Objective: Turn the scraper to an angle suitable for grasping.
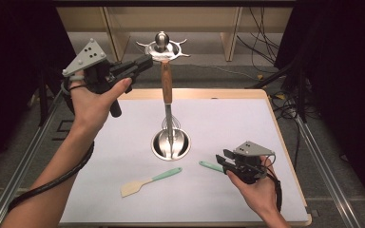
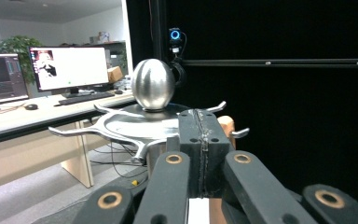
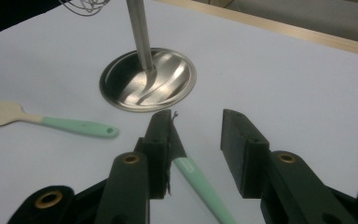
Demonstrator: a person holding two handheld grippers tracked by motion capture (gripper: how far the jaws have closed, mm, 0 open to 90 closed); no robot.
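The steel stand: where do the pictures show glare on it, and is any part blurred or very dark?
High view: the steel stand's round base reflects light in bright streaks; the room around the table is dark. Left gripper view: the stand's ball carries a soft highlight, the monitor behind is overexposed, the right side is black. Right gripper view: sharp, glare on the base.

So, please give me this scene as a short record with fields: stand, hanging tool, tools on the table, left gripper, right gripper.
stand: steel utensil stand, round base on the white mat
hanging tool: whisk with wooden handle
tools on table: spatula; green handle
left gripper: raised, jaws shut, beside the stand's top
right gripper: open, low around the green handle
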